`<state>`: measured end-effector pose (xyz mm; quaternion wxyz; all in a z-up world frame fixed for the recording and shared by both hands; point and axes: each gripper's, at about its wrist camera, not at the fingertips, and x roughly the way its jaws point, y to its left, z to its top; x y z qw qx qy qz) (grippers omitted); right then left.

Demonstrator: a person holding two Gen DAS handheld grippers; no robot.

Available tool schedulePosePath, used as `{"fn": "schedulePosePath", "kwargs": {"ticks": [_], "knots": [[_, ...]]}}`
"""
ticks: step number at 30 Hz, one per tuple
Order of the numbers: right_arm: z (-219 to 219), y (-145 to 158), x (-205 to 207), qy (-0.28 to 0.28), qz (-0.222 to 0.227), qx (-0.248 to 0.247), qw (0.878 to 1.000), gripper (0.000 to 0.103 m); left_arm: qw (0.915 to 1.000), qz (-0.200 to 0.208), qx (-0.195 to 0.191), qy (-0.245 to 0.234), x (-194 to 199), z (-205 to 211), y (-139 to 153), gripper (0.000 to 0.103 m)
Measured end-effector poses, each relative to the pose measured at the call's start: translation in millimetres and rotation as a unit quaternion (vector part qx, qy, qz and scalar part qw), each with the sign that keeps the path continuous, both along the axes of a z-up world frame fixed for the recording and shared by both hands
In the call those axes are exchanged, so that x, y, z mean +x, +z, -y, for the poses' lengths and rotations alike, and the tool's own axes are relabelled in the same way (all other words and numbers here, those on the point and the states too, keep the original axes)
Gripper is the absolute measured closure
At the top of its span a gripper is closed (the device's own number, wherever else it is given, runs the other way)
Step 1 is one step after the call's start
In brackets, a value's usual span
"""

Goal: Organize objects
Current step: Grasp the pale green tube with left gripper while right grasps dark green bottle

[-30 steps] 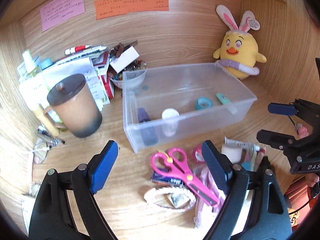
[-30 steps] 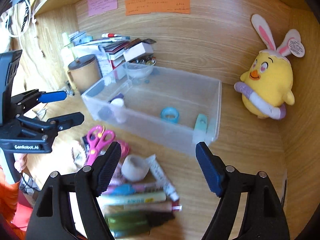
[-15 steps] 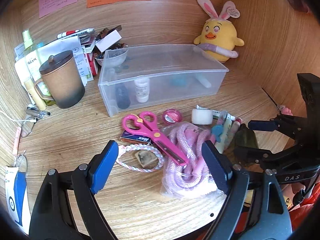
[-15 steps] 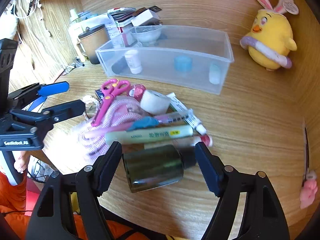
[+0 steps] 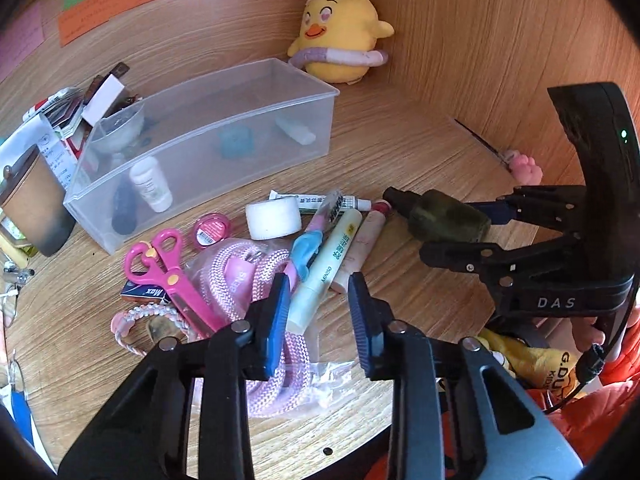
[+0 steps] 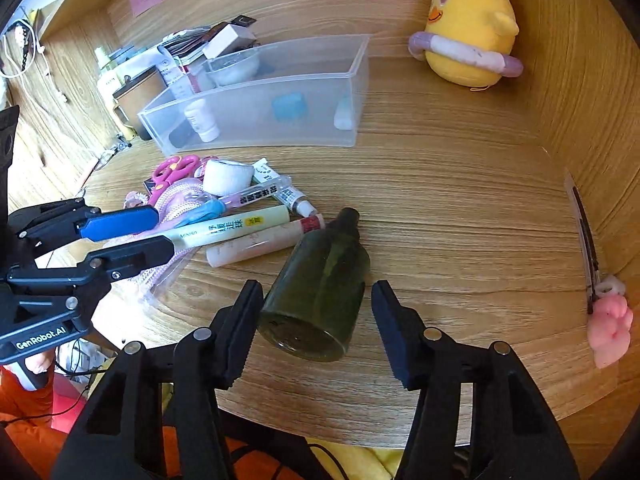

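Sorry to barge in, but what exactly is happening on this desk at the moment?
A person is tidying desk clutter into a clear bin with two handheld grippers. The right gripper straddles a dark green bottle lying on the desk, its jaws just closing but not yet gripping. The left gripper has just been closing around a pale green tube in the pile.
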<state>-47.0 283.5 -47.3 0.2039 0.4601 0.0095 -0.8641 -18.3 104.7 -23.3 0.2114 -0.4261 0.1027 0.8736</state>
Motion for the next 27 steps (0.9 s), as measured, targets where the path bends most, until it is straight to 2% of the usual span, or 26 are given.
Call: {"fn": "schedulePosePath", "kwargs": {"ticks": [5, 17, 27], "knots": [[-8, -2, -4, -0.003, -0.002, -0.001, 1.000, 0.061, 0.9997, 0.015, -0.016, -0.014, -6, -10, -10, 0.084], [-19, -8, -7, -0.007, -0.001, -0.004, 1.000, 0.065, 0.9981, 0.038, -0.029, -0.038, -20, -33, -27, 0.085], [-30, 0, -7, -0.023, -0.017, -0.019, 0.999, 0.065, 0.9986, 0.017, -0.020, -0.047, -24, -39, -25, 0.088]]}}
